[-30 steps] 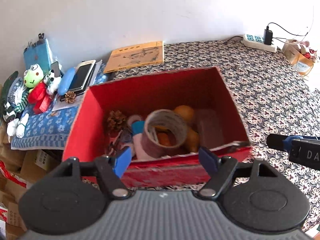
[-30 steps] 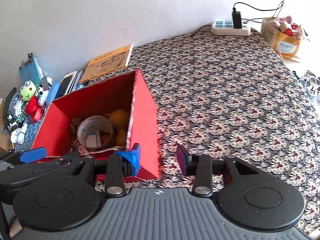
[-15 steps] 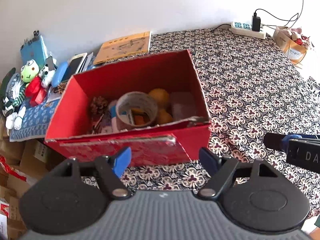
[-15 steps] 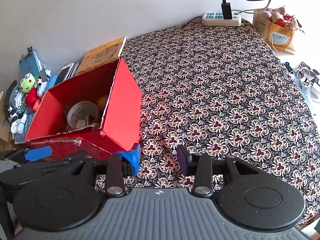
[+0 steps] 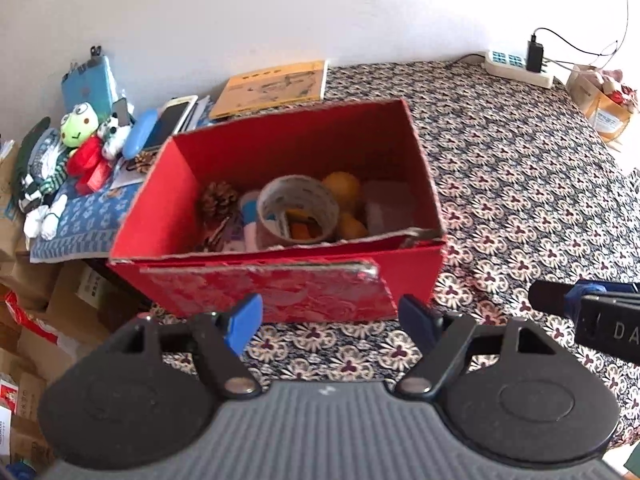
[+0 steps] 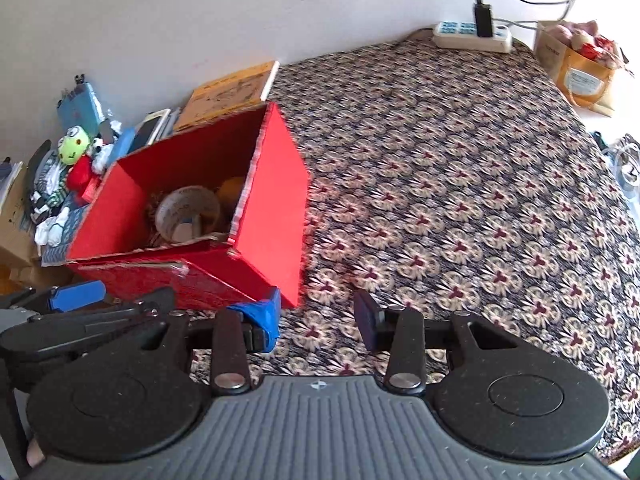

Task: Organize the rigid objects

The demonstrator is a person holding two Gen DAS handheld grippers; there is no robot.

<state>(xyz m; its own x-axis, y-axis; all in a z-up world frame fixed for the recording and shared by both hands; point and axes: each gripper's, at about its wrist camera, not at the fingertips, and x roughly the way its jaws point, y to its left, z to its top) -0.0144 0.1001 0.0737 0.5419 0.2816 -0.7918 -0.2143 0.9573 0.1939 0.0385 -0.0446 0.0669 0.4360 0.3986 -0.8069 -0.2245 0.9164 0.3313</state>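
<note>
**Both grippers empty, red box just ahead of the fingers**

We see the left gripper (image 5: 332, 326) with its two blue-tipped fingers (image 5: 242, 322) spread wide, nothing between them but patterned cloth. Just beyond the fingertips stands the red box (image 5: 280, 292), open at the top, its near wall facing us with a torn upper edge.

Inside the box, past that wall, we note a tape roll (image 5: 298, 210) standing on edge near the middle, a pine cone (image 5: 218, 198) to its left, two orange fruits (image 5: 342, 188) to its right and a pale translucent piece at the far right. Smaller items under the roll we cannot identify.

The right gripper (image 6: 318, 318) also has its fingers (image 6: 264, 316) apart and holds nothing; they hang over the tablecloth (image 6: 460, 200), with the near right corner of the box just ahead of the left finger.

Farther out, left of the box, sit a frog plush (image 5: 80, 126), a phone (image 5: 170, 120) and a yellow booklet (image 5: 276, 86). At the far edge of the table, right of the fingers, lie a power strip (image 6: 472, 36) and a paper bag (image 6: 580, 72).
</note>
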